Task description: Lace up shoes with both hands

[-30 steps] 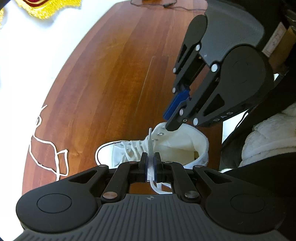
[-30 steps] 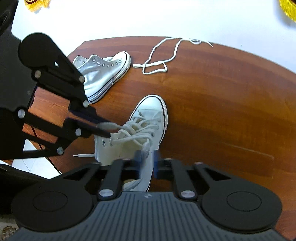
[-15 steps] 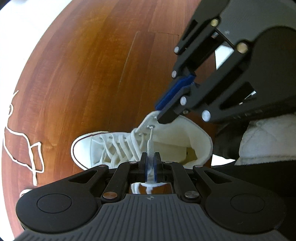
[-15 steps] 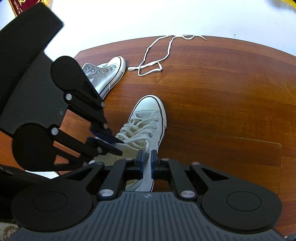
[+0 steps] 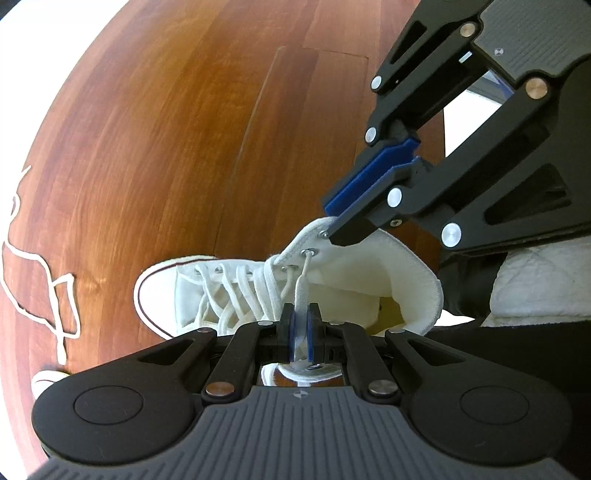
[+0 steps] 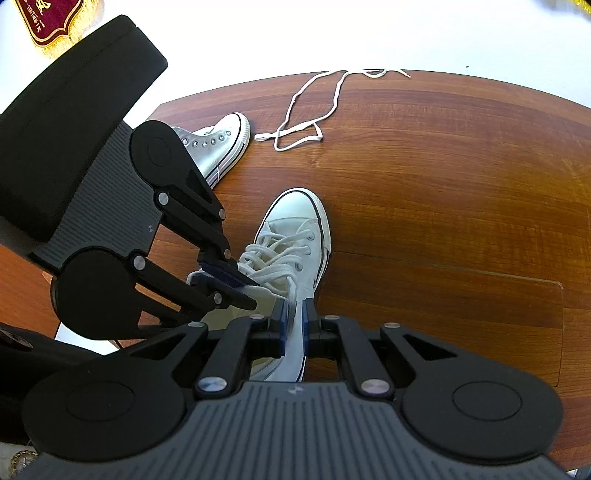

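Observation:
A white high-top shoe (image 5: 192,288) (image 6: 295,229) lies on the wooden table (image 6: 443,184), toe away from me. Its white lace (image 5: 301,291) runs from an upper eyelet (image 5: 308,253) straight into my left gripper (image 5: 300,326), which is shut on it just above the shoe's mouth. In the right wrist view the left gripper (image 6: 245,291) comes in from the left over the shoe's opening. My right gripper (image 6: 293,325) (image 5: 334,227) is shut on the collar edge (image 5: 314,227) by the top eyelet, with white fabric pinched between its blue pads.
A silver high-top shoe (image 6: 218,147) lies at the far left of the table. A loose white lace (image 6: 306,125) (image 5: 44,280) sprawls beyond the white shoe. A red pennant with gold fringe (image 6: 48,26) hangs past the table edge. White quilted cloth (image 5: 535,280) is on the right.
My left gripper has sunk closer to the shoe, still holding the lace, so the stretch of lace up to the eyelet is shorter. The right gripper has stayed at the collar.

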Tool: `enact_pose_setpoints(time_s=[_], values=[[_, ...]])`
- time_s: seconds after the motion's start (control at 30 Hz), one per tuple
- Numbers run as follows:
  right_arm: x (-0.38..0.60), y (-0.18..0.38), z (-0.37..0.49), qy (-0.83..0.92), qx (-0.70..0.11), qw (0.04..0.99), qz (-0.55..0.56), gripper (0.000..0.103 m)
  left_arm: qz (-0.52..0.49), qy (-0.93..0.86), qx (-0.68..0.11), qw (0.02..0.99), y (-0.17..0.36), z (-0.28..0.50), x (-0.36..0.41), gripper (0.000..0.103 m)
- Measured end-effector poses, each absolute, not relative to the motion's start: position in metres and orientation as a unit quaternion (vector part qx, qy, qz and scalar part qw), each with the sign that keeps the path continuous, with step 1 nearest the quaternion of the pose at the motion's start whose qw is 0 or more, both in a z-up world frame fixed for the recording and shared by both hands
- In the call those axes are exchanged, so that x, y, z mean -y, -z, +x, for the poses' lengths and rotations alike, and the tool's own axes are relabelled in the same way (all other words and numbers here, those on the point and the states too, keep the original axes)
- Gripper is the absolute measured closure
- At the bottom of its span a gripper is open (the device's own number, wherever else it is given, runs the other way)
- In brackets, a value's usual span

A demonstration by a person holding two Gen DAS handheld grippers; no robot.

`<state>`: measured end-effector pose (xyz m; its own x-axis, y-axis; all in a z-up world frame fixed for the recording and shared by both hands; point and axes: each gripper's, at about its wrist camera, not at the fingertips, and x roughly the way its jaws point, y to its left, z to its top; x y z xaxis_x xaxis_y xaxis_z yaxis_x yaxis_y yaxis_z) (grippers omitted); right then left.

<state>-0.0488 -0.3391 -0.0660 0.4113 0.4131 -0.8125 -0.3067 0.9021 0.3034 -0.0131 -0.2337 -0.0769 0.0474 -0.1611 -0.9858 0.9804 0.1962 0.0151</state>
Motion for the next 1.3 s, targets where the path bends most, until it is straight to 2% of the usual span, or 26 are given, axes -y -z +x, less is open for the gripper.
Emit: enact_pose_setpoints(time_s=[1.3], values=[[0.343,0.053,-0.051,-0.238,-0.478,0.845,0.038,0.093,0.38,0.477,-0.499,0.616,0.085,-0.009,0.241,0.096]])
